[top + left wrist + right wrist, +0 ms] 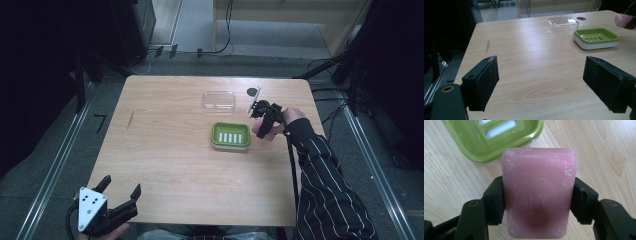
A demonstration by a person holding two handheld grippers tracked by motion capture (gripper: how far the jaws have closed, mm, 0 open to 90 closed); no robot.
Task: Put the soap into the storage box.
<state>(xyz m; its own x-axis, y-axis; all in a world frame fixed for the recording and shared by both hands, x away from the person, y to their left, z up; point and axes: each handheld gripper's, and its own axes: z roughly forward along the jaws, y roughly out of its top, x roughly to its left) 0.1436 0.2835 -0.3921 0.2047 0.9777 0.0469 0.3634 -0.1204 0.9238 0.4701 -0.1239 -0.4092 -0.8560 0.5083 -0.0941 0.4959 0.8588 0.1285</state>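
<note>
Pink soap (539, 192) sits clamped between the right gripper's (266, 122) jaws, held over the wood just beside the green dish (230, 135), which lies ahead of it, bare. Pickup looks done; setting the soap in the dish remains. Left gripper (120, 192) hangs spread wide and idle, well apart, the clear lid (563, 23) far beyond it.

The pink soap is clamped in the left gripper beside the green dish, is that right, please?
Not quite: the right gripper clamps the soap beside the green dish, as the right gripper view shows. The left gripper is open over bare table.
</note>
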